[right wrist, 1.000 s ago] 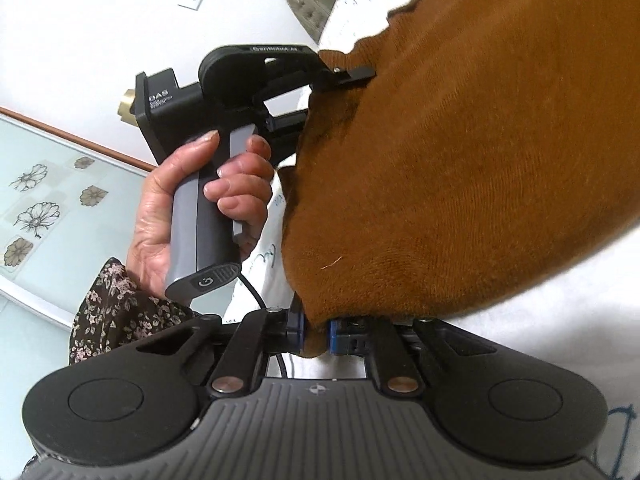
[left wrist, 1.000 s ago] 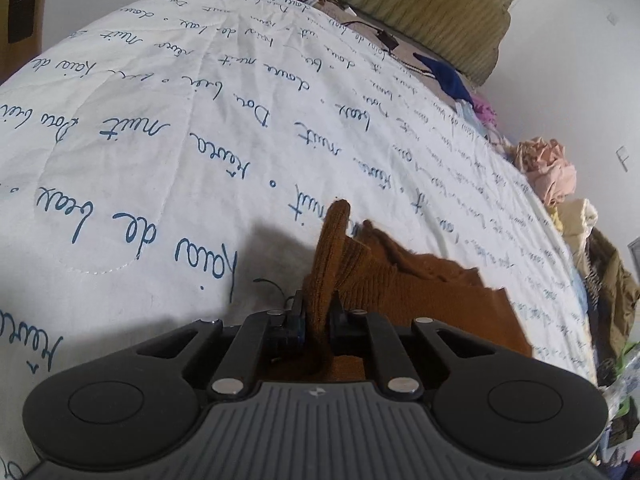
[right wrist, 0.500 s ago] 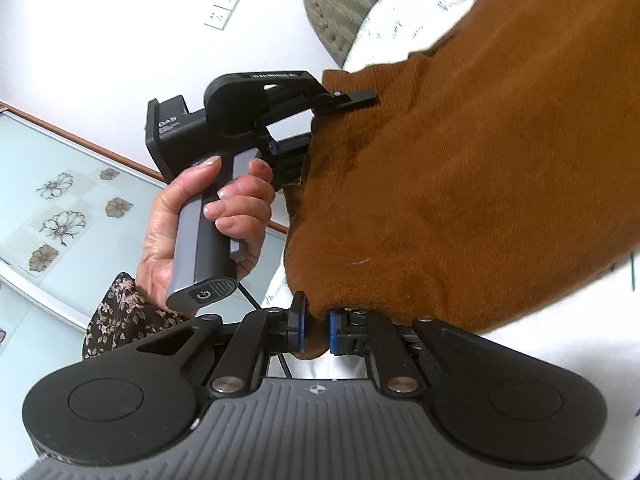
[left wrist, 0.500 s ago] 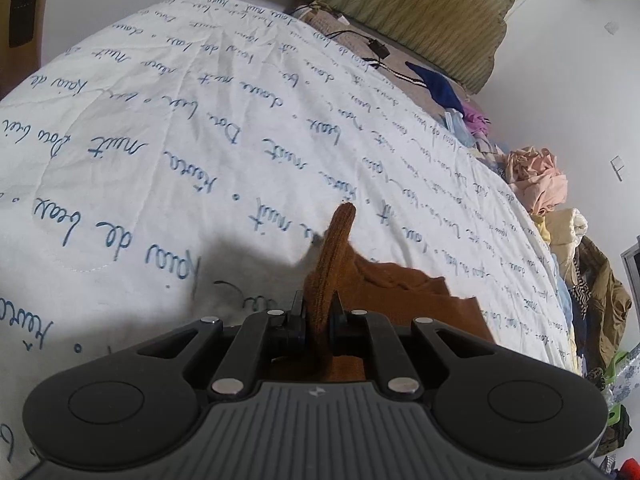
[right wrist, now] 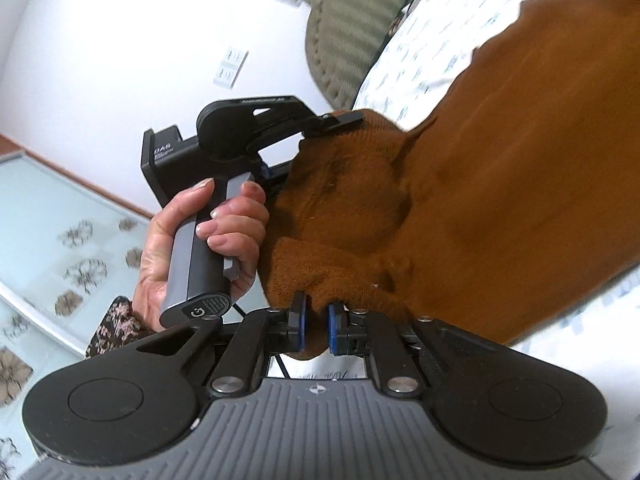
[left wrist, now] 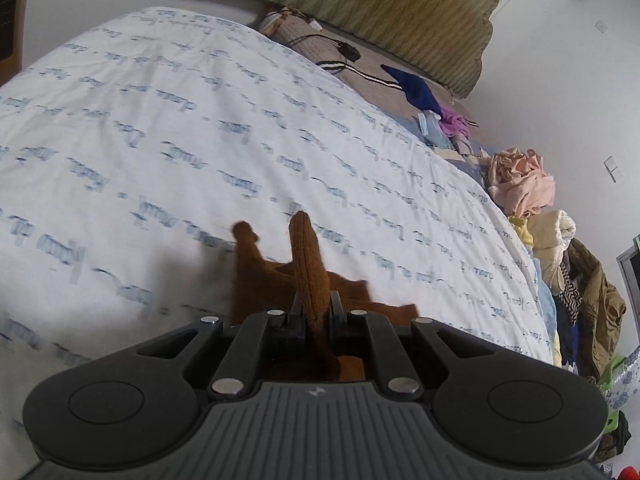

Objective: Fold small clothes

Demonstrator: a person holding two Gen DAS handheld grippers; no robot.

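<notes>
Brown knit [right wrist: 500, 168] hangs forward of both tongs over the bed [left wrist: 168, 128], its held edge running from one to the other. Left tongs [left wrist: 314, 314] and right tongs [right wrist: 314, 326] each clamp a corner; neither nearer.

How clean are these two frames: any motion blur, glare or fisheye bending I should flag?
Left wrist view: the blue lettering on the quilt is streaked by motion blur, while the left gripper and the brown knit garment it pinches stay sharp; a soft shadow lies left of the cloth. Right wrist view: the wall is overexposed, the garment's far edge is smeared, and the fisheye bends the floor tiles.
</notes>
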